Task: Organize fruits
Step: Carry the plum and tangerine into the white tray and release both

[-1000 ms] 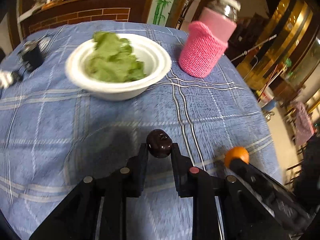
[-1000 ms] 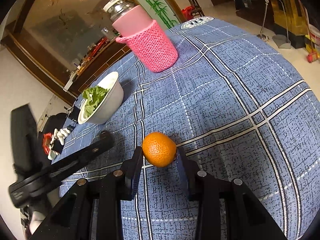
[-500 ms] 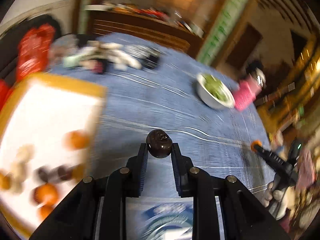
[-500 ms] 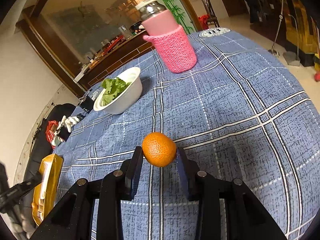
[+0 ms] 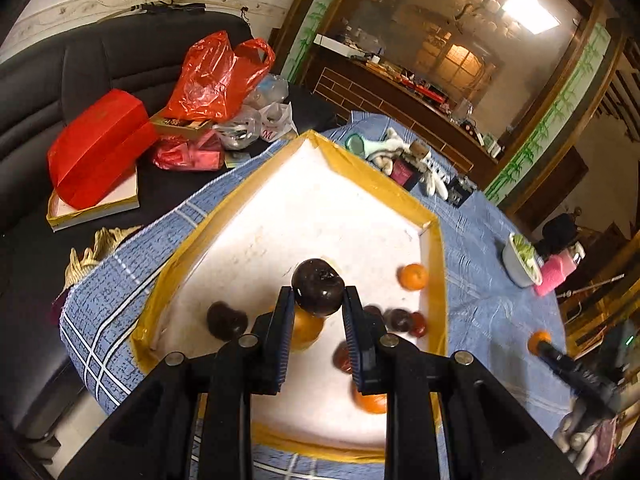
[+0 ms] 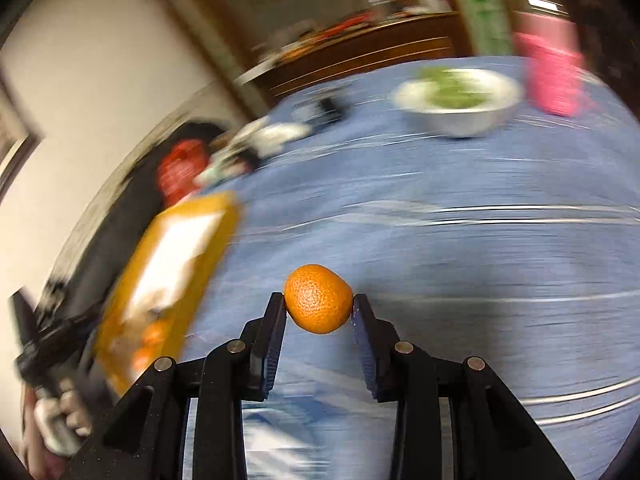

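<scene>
Two-handed fruit sorting, carry stage. The left gripper [image 5: 318,304] is clenched on a dark round fruit [image 5: 318,292] and hangs over the near half of the white tray [image 5: 320,208] with the yellow taped rim, which lies on the blue checked tabletop [image 5: 480,280]. Loose in the tray beneath and just beyond the fingers are a small orange [image 5: 413,276] by the right rim, another dark fruit [image 5: 226,320] to the left, and several reddish and orange pieces partly hidden by the gripper. The right gripper [image 6: 319,306] grasps an orange [image 6: 319,298] above bare tabletop; its view is heavily blurred, and the tray [image 6: 180,248] shows well off to its left, so the left hand is clearly the nearer one to the drop zone. Judged from this layout, the dark fruit needs only lowering and release, with the free floor lying on the far side of the tray; the orange has the span of cloth to cross leftward first. A white bowl of greens [image 6: 456,108] and a pink sleeved bottle [image 6: 552,68] stand at the far right, apart from the tray
</scene>
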A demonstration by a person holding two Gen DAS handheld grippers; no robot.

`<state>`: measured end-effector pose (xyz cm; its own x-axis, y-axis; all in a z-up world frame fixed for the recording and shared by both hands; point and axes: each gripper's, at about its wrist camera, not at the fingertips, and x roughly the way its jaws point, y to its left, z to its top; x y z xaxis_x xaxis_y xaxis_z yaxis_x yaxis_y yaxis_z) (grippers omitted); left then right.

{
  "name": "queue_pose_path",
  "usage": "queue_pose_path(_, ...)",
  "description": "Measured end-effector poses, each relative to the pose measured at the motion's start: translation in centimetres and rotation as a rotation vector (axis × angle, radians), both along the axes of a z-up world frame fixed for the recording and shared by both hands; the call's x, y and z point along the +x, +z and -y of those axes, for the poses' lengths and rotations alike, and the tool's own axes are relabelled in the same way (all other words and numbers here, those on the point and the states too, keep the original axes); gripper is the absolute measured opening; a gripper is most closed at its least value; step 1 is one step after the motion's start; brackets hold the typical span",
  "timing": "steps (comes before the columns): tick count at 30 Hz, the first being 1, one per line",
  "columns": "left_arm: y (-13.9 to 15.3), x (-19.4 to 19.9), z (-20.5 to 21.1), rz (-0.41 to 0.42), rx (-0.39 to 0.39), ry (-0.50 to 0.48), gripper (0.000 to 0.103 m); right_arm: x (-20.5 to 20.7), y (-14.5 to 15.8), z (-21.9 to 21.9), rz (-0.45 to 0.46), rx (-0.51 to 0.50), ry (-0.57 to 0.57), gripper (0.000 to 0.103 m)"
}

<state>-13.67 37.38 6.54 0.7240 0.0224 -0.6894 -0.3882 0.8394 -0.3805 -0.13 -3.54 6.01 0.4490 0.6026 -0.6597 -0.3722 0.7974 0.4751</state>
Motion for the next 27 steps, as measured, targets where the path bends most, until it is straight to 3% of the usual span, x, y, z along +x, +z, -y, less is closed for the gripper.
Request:
queue_pose_path(4,-0.3,-0.9,1.5,0.011,0.116,-0.033,0.023,-1.7,1.3,-9.4,-0.003,-0.004,0.196,0.038)
queue_pose_path(9,-0.4,-1.2,2.1,0.028,0.144,-0.089,0.026,-1.3,0.6,-17.7,-0.034,-0.042,0.282,0.038)
queue_pose_path(10,-0.3,-1.3,2.1,0.031,0.143,-0.103,0.029,-1.0,0.0,-19.2,-0.051,-0.042,0.285,0.039)
queue_pose_path(12,-0.3,-1.5,1.9,0.046,0.114,-0.128,0.048,-0.1,-0.7,-21.3,-0.065,-0.057,0.276,0.040)
queue_pose_path(14,-0.4,-1.7,1.7,0.060,0.076,-0.155,0.058,0.7,-1.3,-22.7,-0.066,-0.080,0.262,0.040)
queue_pose_path(16,-0.5,-2.0,1.3,0.083,0.036,-0.181,0.059,1.6,-1.9,-23.7,-0.086,-0.096,0.244,0.040)
queue_pose_path(20,-0.2,-2.9,0.1,0.122,-0.016,-0.164,0.063,1.6,-1.6,-23.6,-0.075,-0.066,0.218,0.059)
queue_pose_path(21,0.0,-3.1,-0.2,0.132,-0.025,-0.155,0.064,1.3,-1.2,-23.4,-0.061,-0.068,0.216,0.059)
queue_pose_path(24,0.8,-3.9,-0.3,0.151,-0.014,-0.121,0.066,0.2,0.1,-22.4,-0.028,-0.052,0.207,0.060)
queue_pose_path(27,1.7,-4.4,0.3,0.165,0.017,-0.106,0.070,-1.7,1.6,-20.5,0.010,-0.012,0.181,0.066)
